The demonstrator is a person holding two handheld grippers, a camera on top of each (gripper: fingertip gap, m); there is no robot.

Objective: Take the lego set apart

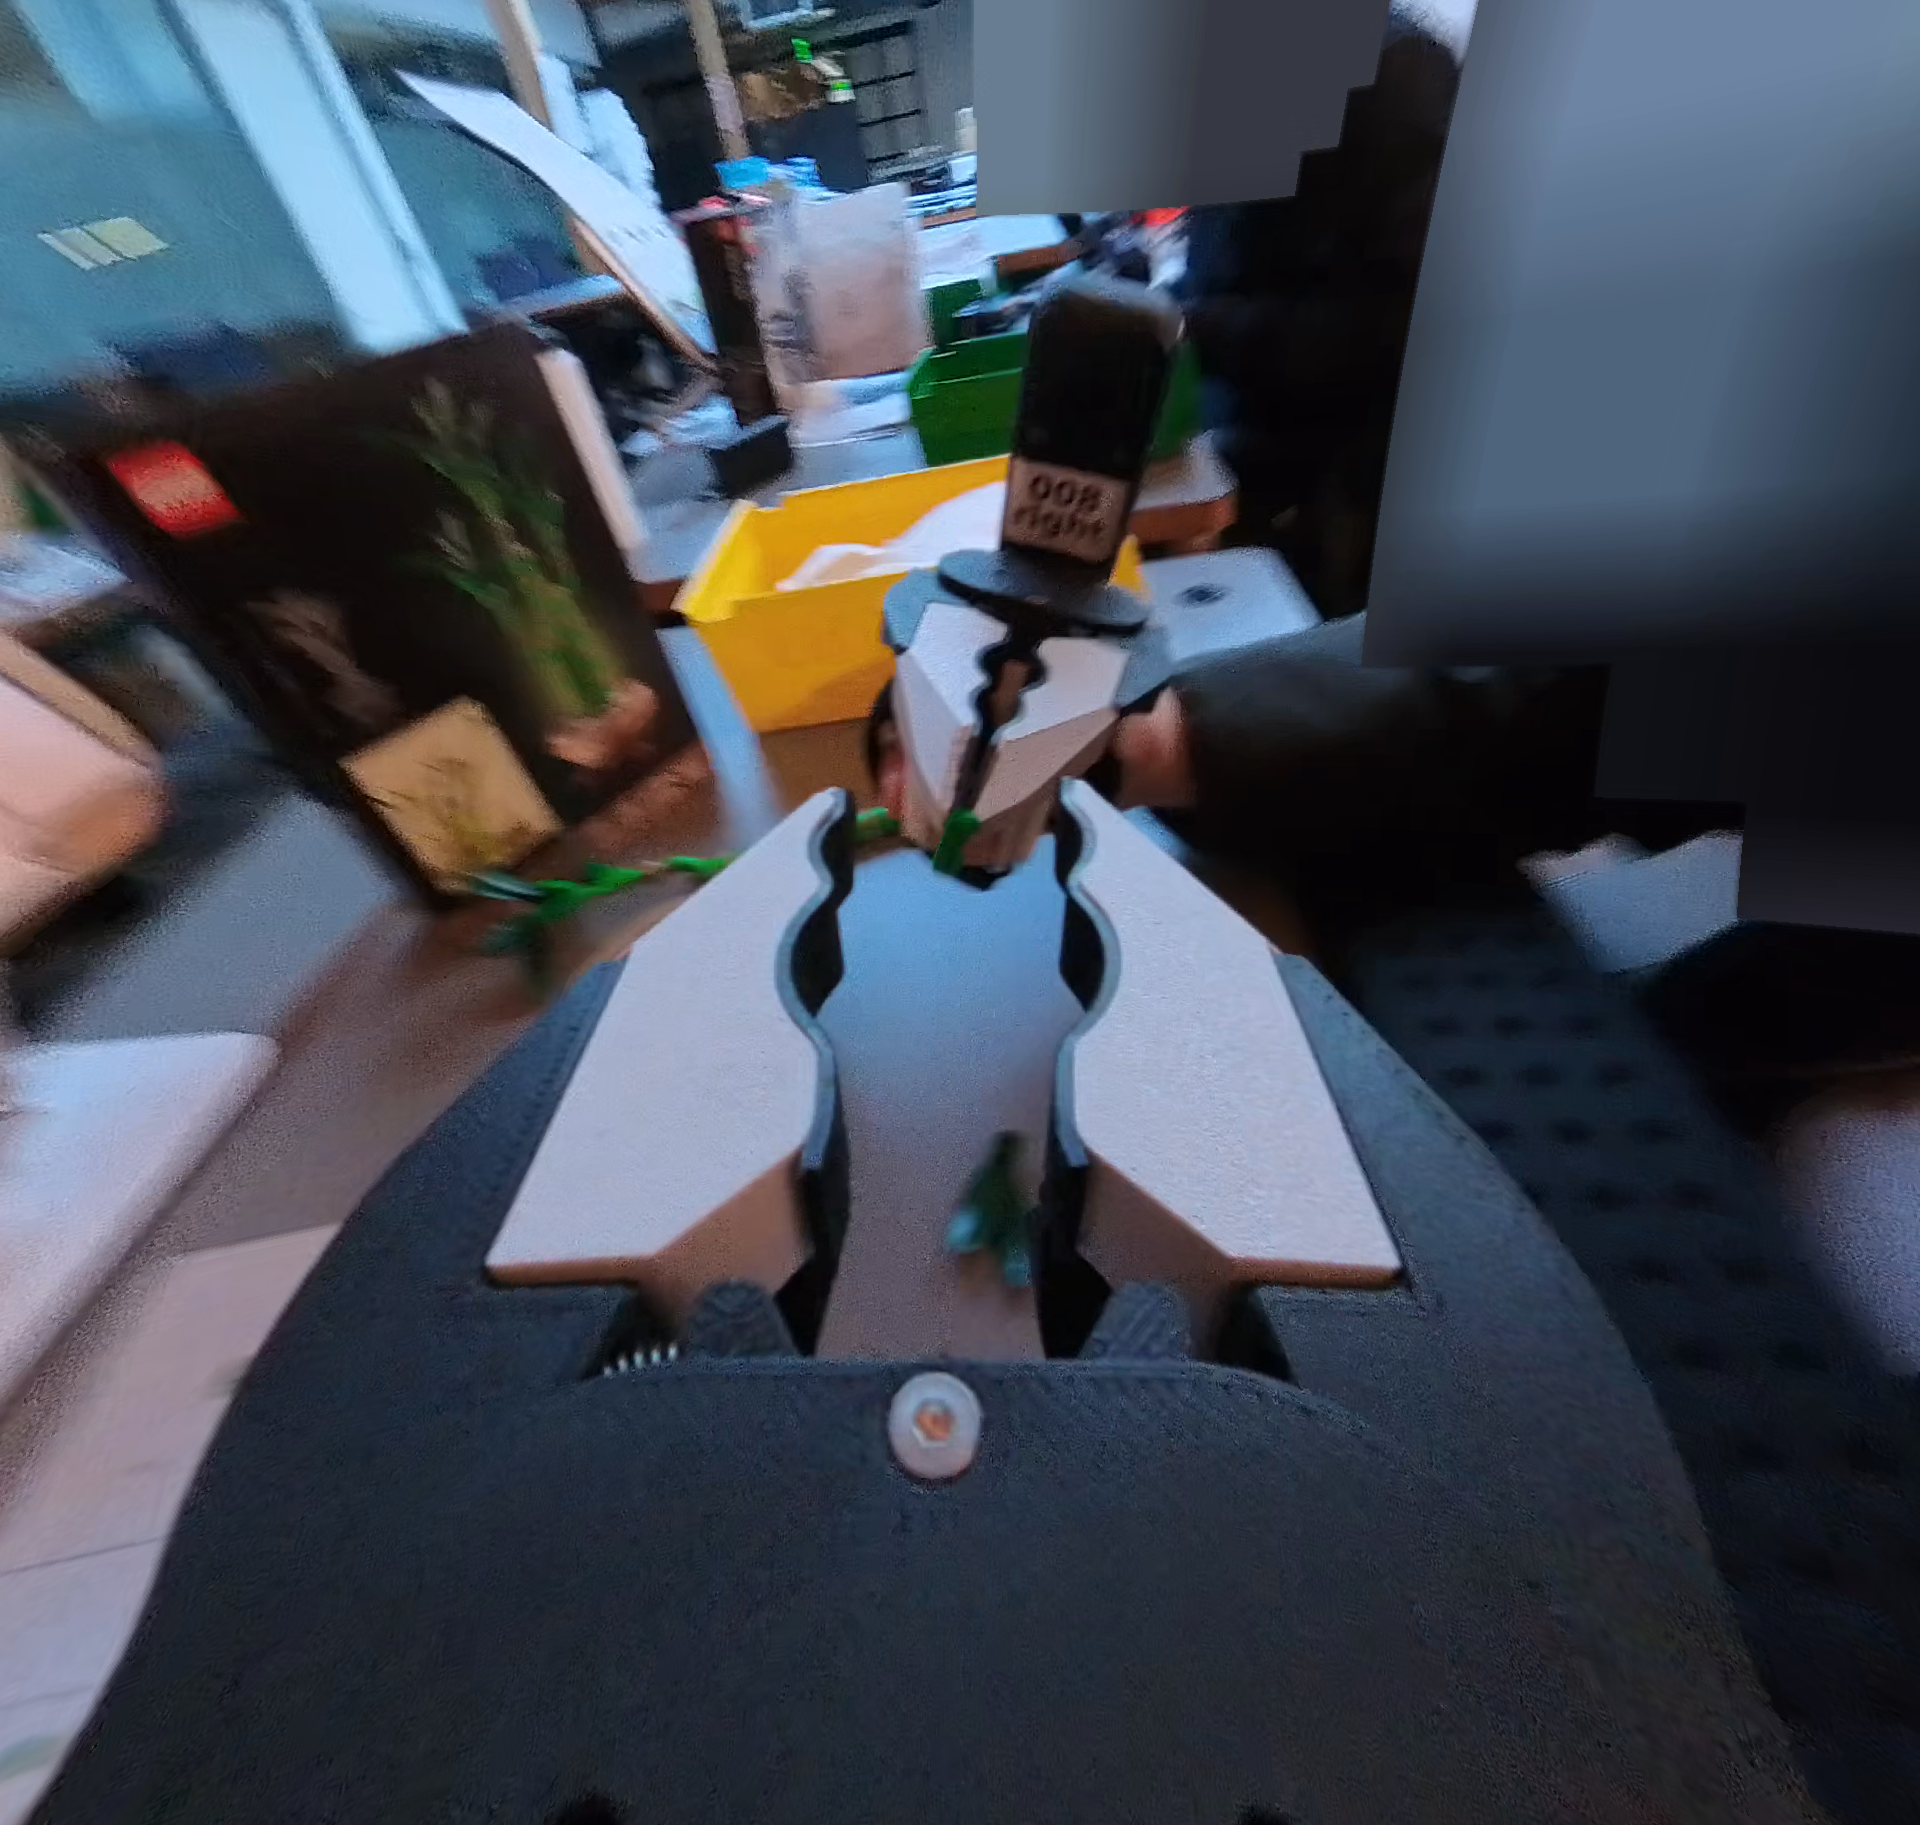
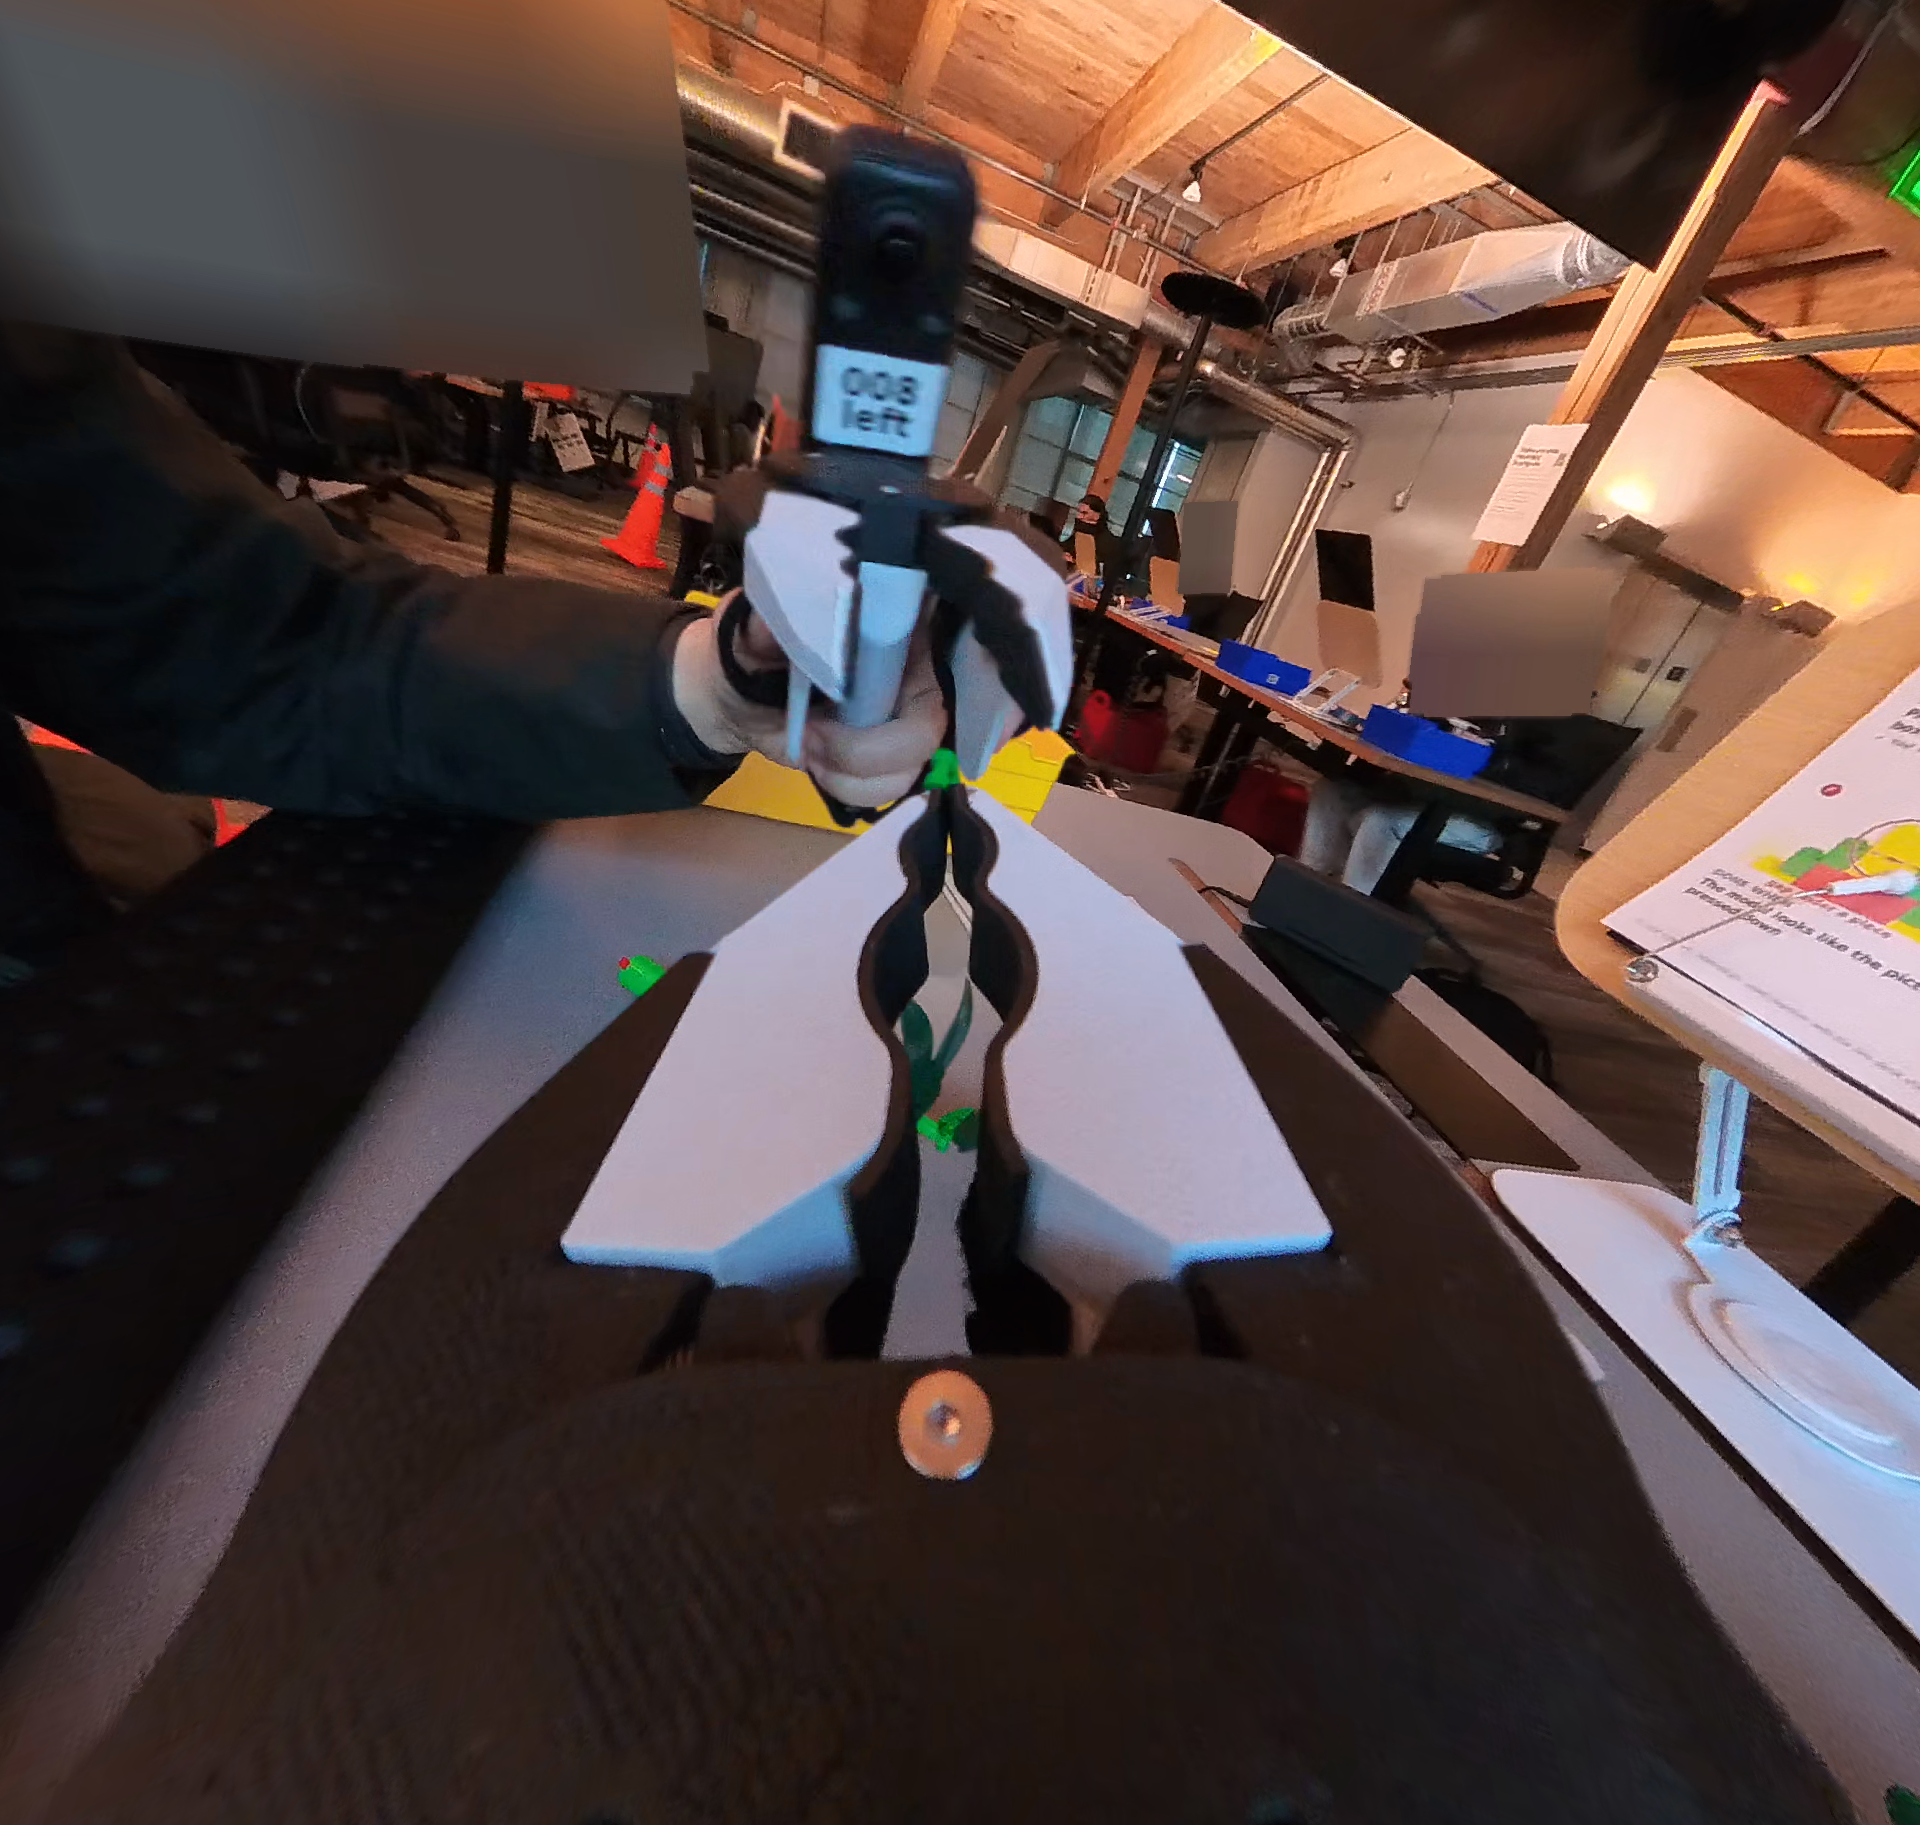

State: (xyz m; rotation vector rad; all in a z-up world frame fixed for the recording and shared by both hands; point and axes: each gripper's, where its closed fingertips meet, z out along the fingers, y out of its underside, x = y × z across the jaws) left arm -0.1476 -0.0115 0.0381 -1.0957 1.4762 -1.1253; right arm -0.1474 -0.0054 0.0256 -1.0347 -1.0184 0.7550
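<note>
Right wrist view: a thin green lego stem sits mid-frame, pointing up and away, pinched at the tips of the right gripper. Past it, the left gripper is spread apart, holding nothing.

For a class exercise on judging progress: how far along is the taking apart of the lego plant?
Done: loose green pieces already lie on the table. In hand: the right gripper is shut on a green stem; the left gripper is open beside it. Left: a leafy green stalk still looks joined together.
</note>
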